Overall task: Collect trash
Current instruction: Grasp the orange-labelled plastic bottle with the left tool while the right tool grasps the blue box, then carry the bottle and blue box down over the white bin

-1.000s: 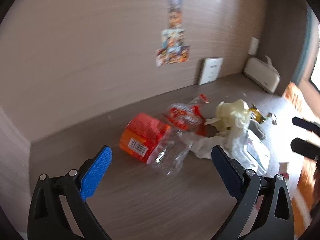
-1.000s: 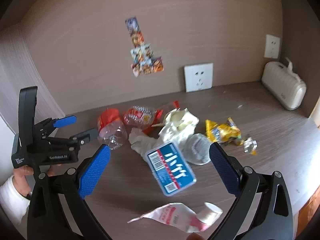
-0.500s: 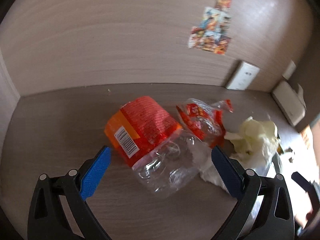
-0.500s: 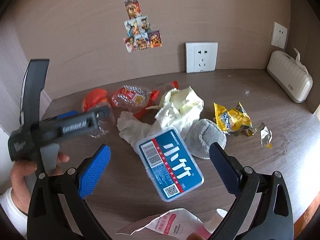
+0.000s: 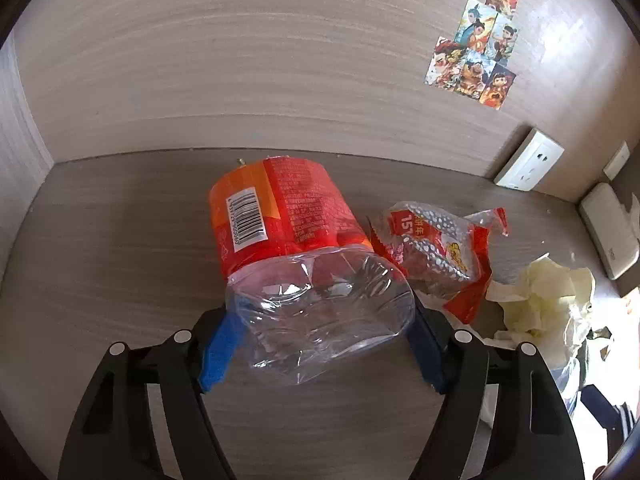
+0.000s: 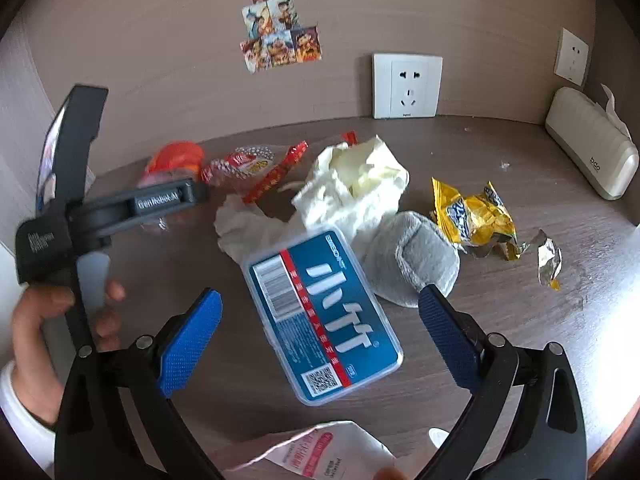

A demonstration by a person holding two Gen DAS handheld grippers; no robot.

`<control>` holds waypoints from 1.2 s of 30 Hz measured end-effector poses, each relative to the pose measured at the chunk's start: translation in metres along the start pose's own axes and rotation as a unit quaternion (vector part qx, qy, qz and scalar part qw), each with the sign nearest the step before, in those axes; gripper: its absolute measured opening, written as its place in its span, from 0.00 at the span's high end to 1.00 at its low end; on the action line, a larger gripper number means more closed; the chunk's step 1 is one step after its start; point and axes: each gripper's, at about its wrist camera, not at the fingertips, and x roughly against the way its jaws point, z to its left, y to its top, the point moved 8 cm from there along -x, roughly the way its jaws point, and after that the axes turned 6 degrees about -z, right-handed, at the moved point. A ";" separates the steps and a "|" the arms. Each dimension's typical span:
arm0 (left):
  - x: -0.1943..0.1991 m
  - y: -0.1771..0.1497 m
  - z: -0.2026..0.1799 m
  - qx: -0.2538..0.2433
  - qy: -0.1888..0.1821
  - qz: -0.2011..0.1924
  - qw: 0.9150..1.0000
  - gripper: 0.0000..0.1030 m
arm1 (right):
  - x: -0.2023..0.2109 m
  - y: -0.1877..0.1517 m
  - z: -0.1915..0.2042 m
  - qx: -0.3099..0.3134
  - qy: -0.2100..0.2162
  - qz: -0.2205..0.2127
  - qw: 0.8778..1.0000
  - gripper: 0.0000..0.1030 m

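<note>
Left of the blue-lidded box (image 6: 322,316), the left gripper (image 5: 320,344) closes around the crushed bottle's (image 5: 296,256) clear base, seemingly touching already (for pickup); the right gripper (image 6: 318,334) hovers wide open over the box, holding nothing.

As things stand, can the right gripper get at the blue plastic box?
Probably yes: the right gripper hangs open over the blue plastic box, nothing lying on top of it; tissue only borders its far end.
</note>
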 end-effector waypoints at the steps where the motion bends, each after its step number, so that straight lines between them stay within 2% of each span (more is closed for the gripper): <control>1: -0.001 0.000 0.001 -0.001 -0.002 -0.001 1.000 0.30 | -0.001 -0.002 0.000 0.005 -0.002 0.002 1.000 0.11; 2: -0.001 0.000 0.001 -0.003 -0.003 -0.001 1.000 0.30 | -0.004 -0.004 0.002 0.012 -0.004 0.010 1.000 0.15; 3: 0.000 0.000 0.004 -0.003 -0.008 -0.003 1.000 0.30 | -0.006 -0.006 0.002 0.017 -0.005 0.015 1.000 0.30; 4: 0.000 0.000 0.006 -0.002 -0.012 -0.004 1.000 0.30 | -0.008 -0.008 0.003 0.025 -0.009 0.015 1.000 0.34; 9: 0.017 0.004 0.015 -0.026 -0.018 -0.026 0.999 0.30 | 0.002 -0.003 0.007 0.028 -0.005 -0.001 1.000 0.39; 14: 0.051 0.013 0.015 -0.062 -0.030 -0.053 0.996 0.30 | 0.027 0.018 0.013 0.021 0.004 -0.040 0.999 0.40; 21: 0.103 0.035 -0.009 -0.111 -0.058 -0.087 0.988 0.30 | 0.077 0.050 0.012 0.003 0.010 -0.101 0.995 0.42; 28: 0.152 0.036 -0.068 -0.170 -0.118 -0.110 0.972 0.30 | 0.142 0.062 -0.016 -0.032 -0.022 -0.155 0.987 0.42; 36: 0.195 0.004 -0.163 -0.243 -0.211 -0.116 0.939 0.30 | 0.220 0.042 -0.069 -0.072 -0.104 -0.194 0.973 0.42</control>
